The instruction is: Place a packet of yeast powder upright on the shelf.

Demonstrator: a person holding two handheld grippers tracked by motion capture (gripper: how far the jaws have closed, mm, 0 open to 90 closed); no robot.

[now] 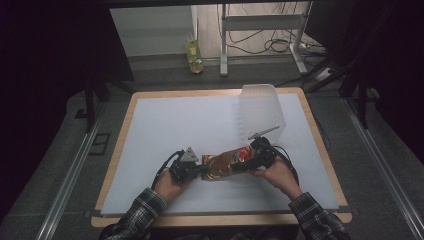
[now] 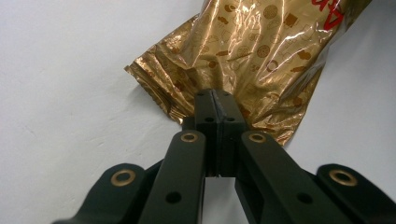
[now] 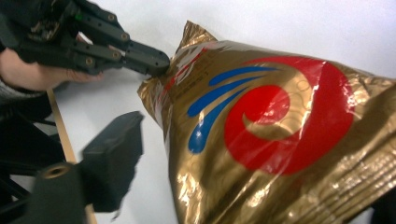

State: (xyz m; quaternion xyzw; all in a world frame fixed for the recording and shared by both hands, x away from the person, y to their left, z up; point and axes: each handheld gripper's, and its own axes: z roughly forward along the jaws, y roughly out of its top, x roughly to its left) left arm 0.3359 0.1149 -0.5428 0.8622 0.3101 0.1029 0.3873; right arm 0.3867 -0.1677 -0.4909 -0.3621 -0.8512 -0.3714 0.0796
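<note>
Gold snack bag (image 1: 227, 162), two hand-held grippers

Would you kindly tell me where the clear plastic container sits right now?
In the high view, the clear plastic container stands at the far right of the white table mat, just beyond the right gripper and the gold snack bag.
</note>
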